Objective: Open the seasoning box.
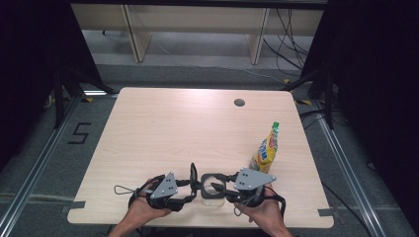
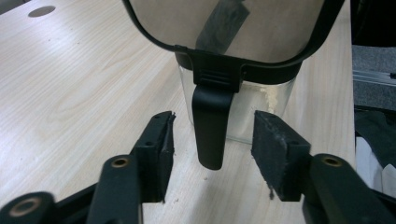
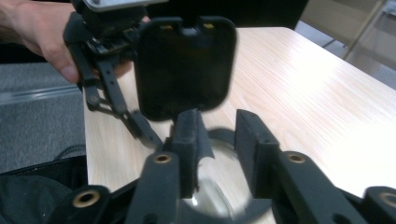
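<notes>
Both fingers pairs spread around one clear jar, black hinged lid raised.

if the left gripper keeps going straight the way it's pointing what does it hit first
Most likely the black latch tab hanging down the glass container, which sits between the open jaws of the left gripper; the exact gap is hard to judge.

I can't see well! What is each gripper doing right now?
Left gripper: open around the jar lid's tab, not touching.
Right gripper: open above the jar.
</notes>
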Demonstrator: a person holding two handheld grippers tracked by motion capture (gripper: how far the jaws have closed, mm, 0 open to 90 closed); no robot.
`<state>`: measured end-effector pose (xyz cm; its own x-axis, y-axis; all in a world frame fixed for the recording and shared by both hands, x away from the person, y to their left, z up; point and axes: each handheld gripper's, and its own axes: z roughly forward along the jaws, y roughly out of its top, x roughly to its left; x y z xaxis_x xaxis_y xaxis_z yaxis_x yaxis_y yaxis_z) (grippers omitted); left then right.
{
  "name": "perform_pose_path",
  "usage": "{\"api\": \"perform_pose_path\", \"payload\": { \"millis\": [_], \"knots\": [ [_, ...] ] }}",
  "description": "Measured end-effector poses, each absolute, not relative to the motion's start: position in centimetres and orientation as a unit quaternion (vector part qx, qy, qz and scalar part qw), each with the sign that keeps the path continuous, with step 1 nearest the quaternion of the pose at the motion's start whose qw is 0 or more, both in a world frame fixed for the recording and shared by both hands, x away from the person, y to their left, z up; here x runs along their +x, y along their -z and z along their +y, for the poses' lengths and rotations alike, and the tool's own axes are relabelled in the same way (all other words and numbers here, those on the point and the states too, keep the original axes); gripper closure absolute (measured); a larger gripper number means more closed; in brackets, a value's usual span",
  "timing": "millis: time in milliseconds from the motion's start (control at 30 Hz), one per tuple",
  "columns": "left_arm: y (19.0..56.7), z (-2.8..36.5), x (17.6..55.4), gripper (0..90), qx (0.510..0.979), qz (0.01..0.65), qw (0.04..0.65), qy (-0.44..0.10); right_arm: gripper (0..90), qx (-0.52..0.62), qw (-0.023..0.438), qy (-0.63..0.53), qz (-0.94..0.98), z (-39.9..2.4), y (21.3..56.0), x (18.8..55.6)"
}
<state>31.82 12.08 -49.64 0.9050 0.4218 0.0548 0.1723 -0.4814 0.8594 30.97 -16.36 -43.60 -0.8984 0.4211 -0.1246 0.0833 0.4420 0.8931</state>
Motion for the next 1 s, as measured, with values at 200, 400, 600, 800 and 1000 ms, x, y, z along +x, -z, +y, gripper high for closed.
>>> {"api": "perform_pose_path", "payload": {
  "millis": [200, 400, 600, 800, 1000],
  "knots": [
    [49.6, 12.9, 31.2, 39.0, 0.852, 0.203, 0.467, -0.121, 57.4, 0.180, 0.174, -0.493, 0.833, -19.0, 44.4, 30.1],
    [49.5, 13.7, 30.7, 35.6, 0.844, 0.220, 0.473, -0.124, 55.0, 0.208, 0.187, -0.488, 0.827, -21.8, 44.8, 28.8],
    [49.5, 13.6, 30.0, 33.9, 0.843, 0.228, 0.470, -0.126, 51.8, 0.235, 0.205, -0.476, 0.822, -24.1, 45.0, 28.3],
    [49.6, 13.4, 29.4, 31.8, 0.839, 0.264, 0.459, -0.122, 39.9, 0.317, 0.232, -0.460, 0.796, -26.7, 45.6, 28.9],
    [49.8, 13.7, 29.1, 31.9, 0.837, 0.273, 0.458, -0.120, 31.1, 0.379, 0.229, -0.461, 0.769, -27.4, 46.4, 29.5]
  ]
}}
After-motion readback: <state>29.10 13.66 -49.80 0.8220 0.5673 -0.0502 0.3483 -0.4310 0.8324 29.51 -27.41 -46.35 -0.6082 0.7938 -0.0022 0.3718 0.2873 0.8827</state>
